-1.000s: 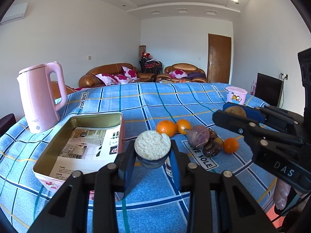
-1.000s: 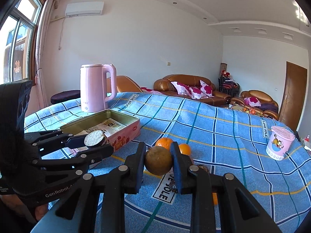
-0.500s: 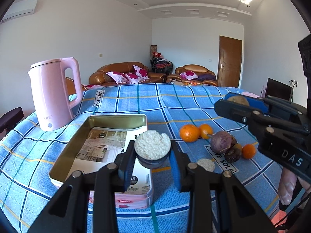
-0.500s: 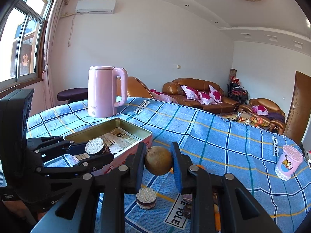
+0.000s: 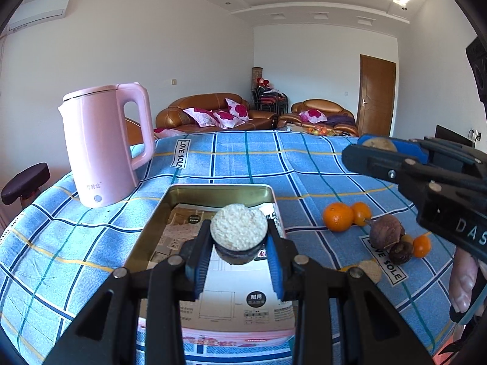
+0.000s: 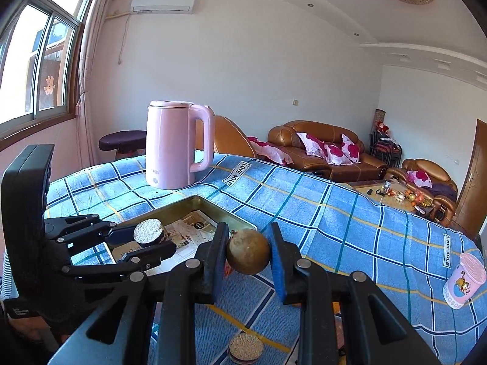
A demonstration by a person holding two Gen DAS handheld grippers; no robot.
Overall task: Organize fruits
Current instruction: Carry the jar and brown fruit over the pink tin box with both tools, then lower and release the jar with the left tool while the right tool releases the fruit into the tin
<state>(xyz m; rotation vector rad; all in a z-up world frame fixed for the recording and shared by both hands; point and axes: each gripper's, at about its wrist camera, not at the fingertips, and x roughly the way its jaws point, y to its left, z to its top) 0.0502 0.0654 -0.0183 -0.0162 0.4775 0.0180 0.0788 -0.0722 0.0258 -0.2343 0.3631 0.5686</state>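
1. The left tongs [image 5: 239,254] are clamped on a dark round cake topped with white grains [image 5: 238,231], held above the open tin box [image 5: 194,196].
2. Printed paper [image 5: 219,292] lines the box.
3. A pink kettle [image 5: 105,146] stands left of the box on the blue checked cloth [image 5: 243,158].
4. At right, the right tongs [image 5: 369,152] pinch a brownish round fruit [image 5: 379,143] above two oranges [image 5: 338,216] and darker fruits [image 5: 386,234] on the bench.

Pink kettle [image 5: 103,146], blue plaid tablecloth [image 5: 243,164]
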